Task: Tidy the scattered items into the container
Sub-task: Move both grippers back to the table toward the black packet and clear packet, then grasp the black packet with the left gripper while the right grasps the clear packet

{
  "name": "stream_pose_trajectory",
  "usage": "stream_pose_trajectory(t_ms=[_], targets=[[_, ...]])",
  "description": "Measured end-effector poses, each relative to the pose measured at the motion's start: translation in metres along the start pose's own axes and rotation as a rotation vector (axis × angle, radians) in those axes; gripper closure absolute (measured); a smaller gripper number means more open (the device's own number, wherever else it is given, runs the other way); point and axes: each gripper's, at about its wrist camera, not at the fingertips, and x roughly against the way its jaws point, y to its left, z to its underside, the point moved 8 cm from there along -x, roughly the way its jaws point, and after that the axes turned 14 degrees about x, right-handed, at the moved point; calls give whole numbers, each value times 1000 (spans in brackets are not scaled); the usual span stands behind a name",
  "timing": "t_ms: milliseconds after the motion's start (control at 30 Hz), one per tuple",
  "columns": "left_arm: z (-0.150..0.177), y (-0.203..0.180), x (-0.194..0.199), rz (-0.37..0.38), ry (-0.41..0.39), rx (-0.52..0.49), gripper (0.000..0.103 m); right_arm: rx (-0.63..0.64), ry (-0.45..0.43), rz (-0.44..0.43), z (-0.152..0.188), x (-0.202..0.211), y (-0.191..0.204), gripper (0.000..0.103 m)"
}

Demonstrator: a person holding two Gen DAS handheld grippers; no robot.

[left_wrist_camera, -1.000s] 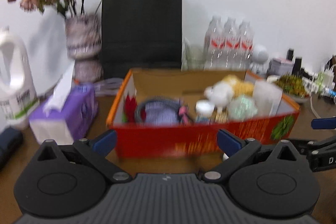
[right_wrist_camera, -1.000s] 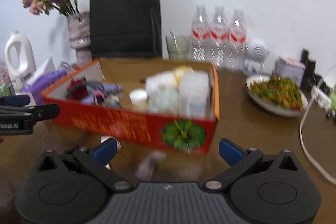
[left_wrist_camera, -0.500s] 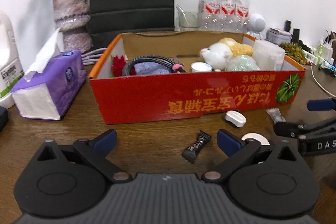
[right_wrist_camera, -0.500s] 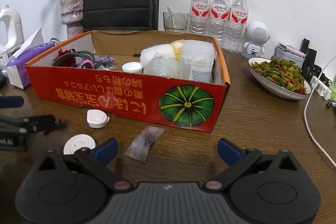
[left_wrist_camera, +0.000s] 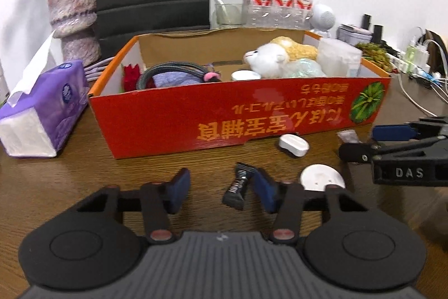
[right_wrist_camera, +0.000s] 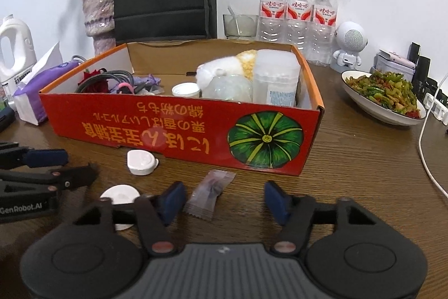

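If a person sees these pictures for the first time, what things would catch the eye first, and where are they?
The big red cardboard box in the middle of the table, already holding a white plush toy, draws the eye first. In front of it small things lie loose: a dark candy bar between the fingers of the left claw, and a clear wrapped sweet before the right claw.

Both wrist views low over worktop, angled down, facing wall; left view sits leftward, right rightward; both share red box close ahead.
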Motion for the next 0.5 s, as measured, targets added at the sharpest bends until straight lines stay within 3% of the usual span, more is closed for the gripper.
stream_pose_trajectory(t_ms=[100,233,300,500], targets=[[2,-4,2,20,0,-12,69,12,-3,-11,0,2,2,47],[1,-6,1,37,4,-7,81,10,-16,-37,0,5,3,81],[1,-6,2,49,9,4,90,0,-20,-48,0,6,2,82],[3,-14,9,80,-7,-4,90,-4,-35,-69,2,9,3,83]])
